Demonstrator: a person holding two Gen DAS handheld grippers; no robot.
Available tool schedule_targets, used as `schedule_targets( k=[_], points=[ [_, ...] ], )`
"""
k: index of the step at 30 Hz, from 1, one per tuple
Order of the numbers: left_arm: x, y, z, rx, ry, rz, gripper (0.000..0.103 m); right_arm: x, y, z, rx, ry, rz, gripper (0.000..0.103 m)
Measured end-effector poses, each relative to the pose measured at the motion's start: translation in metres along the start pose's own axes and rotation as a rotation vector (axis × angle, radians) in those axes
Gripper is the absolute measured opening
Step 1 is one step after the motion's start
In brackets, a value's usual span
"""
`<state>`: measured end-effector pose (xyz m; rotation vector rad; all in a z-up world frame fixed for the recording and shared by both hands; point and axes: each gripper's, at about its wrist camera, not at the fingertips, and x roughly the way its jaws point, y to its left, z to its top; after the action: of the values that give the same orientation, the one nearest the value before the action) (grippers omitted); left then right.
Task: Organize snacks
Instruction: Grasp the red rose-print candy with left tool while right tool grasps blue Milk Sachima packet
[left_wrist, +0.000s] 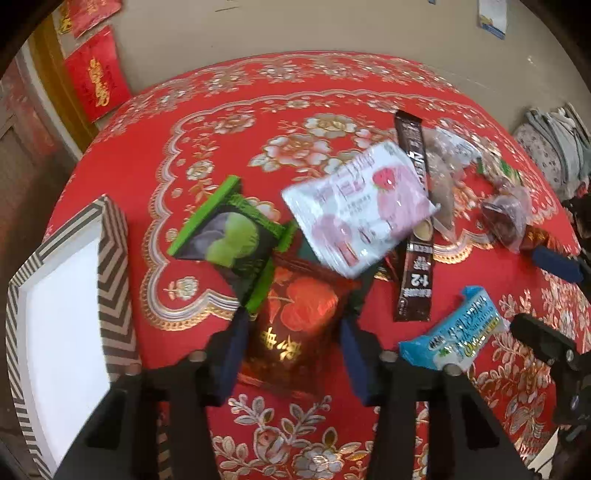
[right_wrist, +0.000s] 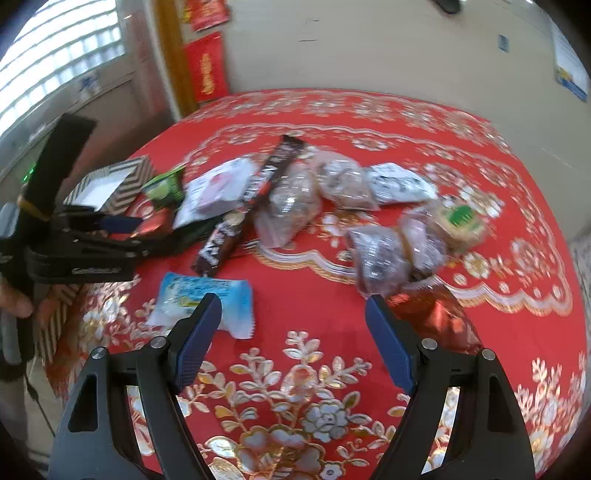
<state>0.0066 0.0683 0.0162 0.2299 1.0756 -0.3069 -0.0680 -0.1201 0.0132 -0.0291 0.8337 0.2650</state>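
Snacks lie on a red flowered tablecloth (left_wrist: 229, 424). In the left wrist view my left gripper (left_wrist: 291, 343) is open, its blue pads on either side of a dark red packet with gold letters (left_wrist: 295, 325). Beyond it lie a green and black packet (left_wrist: 232, 236), a white and pink packet (left_wrist: 358, 206), a brown coffee stick (left_wrist: 415, 236) and a light blue packet (left_wrist: 454, 332). In the right wrist view my right gripper (right_wrist: 293, 325) is open and empty above the cloth, with the light blue packet (right_wrist: 207, 299) by its left pad and a shiny red packet (right_wrist: 436, 314) by its right pad.
An open box with black and white zigzag sides (left_wrist: 110, 280) stands at the table's left edge; it also shows in the right wrist view (right_wrist: 110, 188). Several clear wrapped pastries (right_wrist: 343, 181) and a white packet (right_wrist: 399, 184) lie further back. A beige wall stands behind the table.
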Motion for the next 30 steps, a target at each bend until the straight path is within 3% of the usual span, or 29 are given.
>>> schedule_targets(
  k=[4, 7, 11, 15, 18, 22, 26, 28, 29, 30],
  points=[
    [-0.002, -0.001, -0.004, -0.004, -0.004, 0.010, 0.040, 0.001, 0.007, 0.012, -0.064, -0.007, 0.048, 0.081],
    [-0.005, -0.002, -0.009, -0.013, -0.007, 0.020, 0.040, 0.008, 0.009, 0.026, -0.088, -0.019, -0.006, 0.081],
    [-0.009, -0.002, -0.017, -0.028, -0.010, 0.025, 0.040, 0.032, 0.016, 0.032, -0.175, 0.062, -0.078, 0.081],
    [-0.015, 0.001, -0.029, -0.034, -0.007, 0.015, 0.040, 0.015, 0.028, 0.016, -0.240, 0.115, 0.086, 0.081],
    [-0.018, 0.002, -0.034, -0.043, -0.007, 0.017, 0.040, 0.005, 0.033, 0.010, -0.281, 0.113, 0.097, 0.081],
    [-0.016, 0.004, -0.032, -0.062, -0.003, 0.024, 0.040, 0.003, 0.039, 0.010, -0.244, 0.127, 0.228, 0.081],
    [-0.014, 0.005, -0.031, -0.077, 0.001, 0.030, 0.041, 0.011, 0.065, 0.005, -0.375, 0.121, 0.212, 0.080],
    [-0.014, 0.005, -0.031, -0.084, -0.001, 0.033, 0.041, 0.023, 0.073, 0.003, -0.417, 0.161, 0.232, 0.060],
    [-0.015, 0.004, -0.032, -0.081, -0.004, 0.038, 0.041, 0.030, 0.075, 0.002, -0.422, 0.192, 0.247, 0.045],
    [-0.015, 0.003, -0.032, -0.080, -0.006, 0.042, 0.041, 0.033, 0.075, 0.003, -0.428, 0.180, 0.242, 0.038]
  ],
)
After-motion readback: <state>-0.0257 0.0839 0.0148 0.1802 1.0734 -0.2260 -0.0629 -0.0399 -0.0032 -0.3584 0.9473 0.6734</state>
